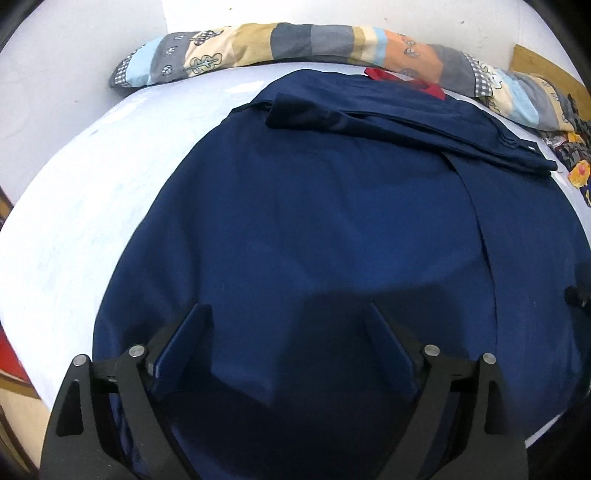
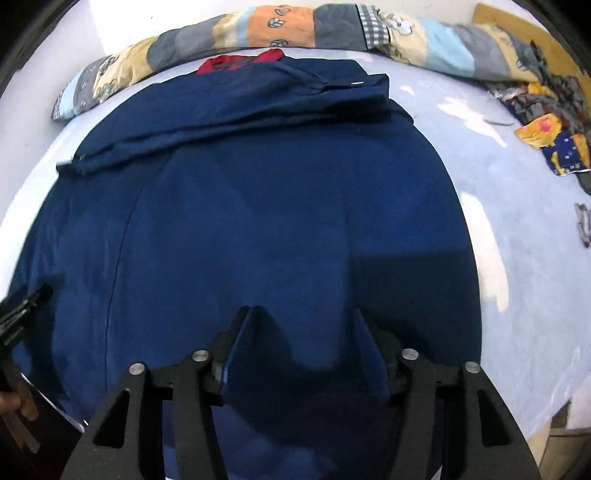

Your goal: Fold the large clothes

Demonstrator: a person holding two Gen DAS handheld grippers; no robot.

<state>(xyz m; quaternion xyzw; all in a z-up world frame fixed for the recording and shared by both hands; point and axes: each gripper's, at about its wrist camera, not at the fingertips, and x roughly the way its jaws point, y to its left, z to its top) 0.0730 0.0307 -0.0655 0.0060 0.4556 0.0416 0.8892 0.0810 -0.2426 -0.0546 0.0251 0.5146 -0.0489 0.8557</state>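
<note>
Fabric of a navy garment lies spread flat on the pale bed sheet, filling the space beneath and between both sets of jaws. Left gripper and right gripper hover spread apart, grasping nothing. A patchwork quilt lines the far edge.

Smooth navy cloth garment on a matt pale sheet.

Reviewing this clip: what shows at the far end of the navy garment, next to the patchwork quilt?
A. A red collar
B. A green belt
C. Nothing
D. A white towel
A: a red collar peeks out at the navy garment's far edge, just before the patchwork quilt.
</note>
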